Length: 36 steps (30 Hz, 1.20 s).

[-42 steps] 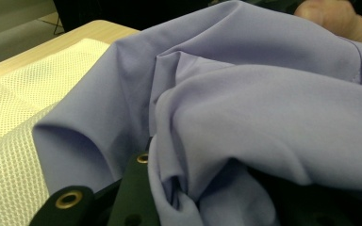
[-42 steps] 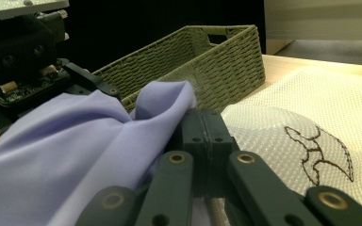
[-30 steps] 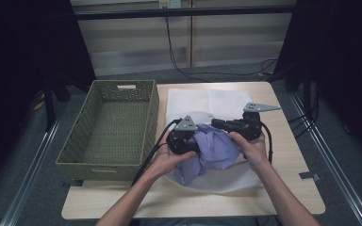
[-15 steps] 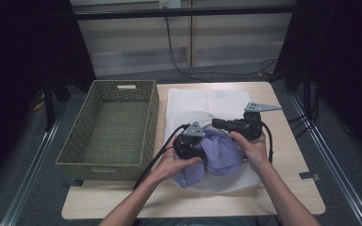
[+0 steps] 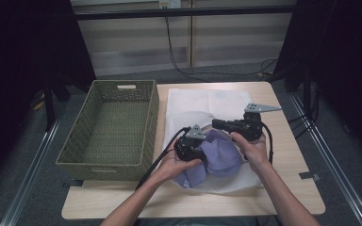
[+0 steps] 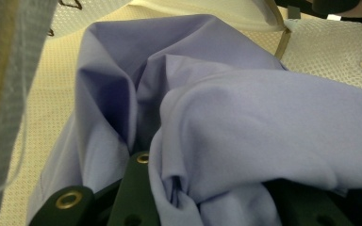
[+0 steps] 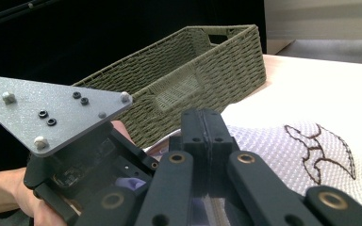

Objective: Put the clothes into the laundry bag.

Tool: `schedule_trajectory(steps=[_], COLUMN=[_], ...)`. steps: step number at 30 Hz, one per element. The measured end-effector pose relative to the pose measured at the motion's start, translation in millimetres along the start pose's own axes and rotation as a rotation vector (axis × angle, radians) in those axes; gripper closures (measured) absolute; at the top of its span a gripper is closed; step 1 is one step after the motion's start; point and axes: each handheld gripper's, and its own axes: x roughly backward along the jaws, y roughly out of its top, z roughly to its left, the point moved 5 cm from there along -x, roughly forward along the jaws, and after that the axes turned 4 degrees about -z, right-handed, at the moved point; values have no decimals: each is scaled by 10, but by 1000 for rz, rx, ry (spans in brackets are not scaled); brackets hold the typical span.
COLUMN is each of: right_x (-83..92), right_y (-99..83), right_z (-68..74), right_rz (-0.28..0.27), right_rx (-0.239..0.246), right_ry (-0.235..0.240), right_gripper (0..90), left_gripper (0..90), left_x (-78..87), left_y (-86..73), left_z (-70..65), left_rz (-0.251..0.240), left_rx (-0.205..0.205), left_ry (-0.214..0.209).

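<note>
A purple cloth [image 5: 224, 153] lies bunched in the mouth of a white mesh bag [image 5: 193, 103] spread on the table. My left gripper [image 5: 202, 149] points right into the bundle and is shut on the purple cloth [image 6: 245, 117], which folds over its jaws [image 6: 202, 193]. My right gripper [image 5: 215, 123] reaches left above the cloth, its jaws pressed together [image 7: 207, 122]. In the left gripper view the mesh bag's [image 6: 320, 42] upper edge rises toward it, so it appears to pinch that edge. The mesh bag [image 7: 273, 146] has a dark stitched outline on it.
A green woven basket [image 5: 152, 122] stands on the left part of the table, close beside the bag; it looks bare inside, also in the right gripper view [image 7: 198, 61]. Bare wooden tabletop [image 5: 292, 160] lies right of the bag. Dark stands and cables surround the table.
My left gripper has shifted a little right and lower with the purple cloth, pushing it further under the bag's raised edge. The right gripper has stayed put.
</note>
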Motion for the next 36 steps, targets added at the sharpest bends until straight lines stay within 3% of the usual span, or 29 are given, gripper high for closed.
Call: schedule_trajectory(steps=[10, 15, 18, 22, 23, 29, 31, 36], right_x=[1, 7, 17, 14, 11, 27, 28, 16], right_y=[-75, -108, -101, -109, -106, -94, -91, -98], right_z=[10, -16, -19, -20, -21, -35, -37, -36], right_rz=[24, 33, 31, 36, 35, 33, 32, 34], right_rx=[-4, -7, -9, -5, -7, -7, -9, -7], right_ry=[-1, -8, -10, -10, -9, -13, -12, -11], right_gripper=[900, 900, 900, 900, 900, 900, 900, 900], left_gripper=[699, 687, 683, 652, 647, 569, 522, 427], left_x=[-146, -199, -218, -239, -233, -185, -138, -27], left_y=[-96, -183, -228, -267, -276, -260, -253, -204], left_z=[39, 32, 51, 30, 32, 7, 9, 9], left_rz=[22, 69, 67, 92, 111, 97, 119, 75], left_rx=[35, -3, 15, -14, -31, 4, -9, 30], left_ry=[22, 32, 40, 62, 60, 42, 45, 34])
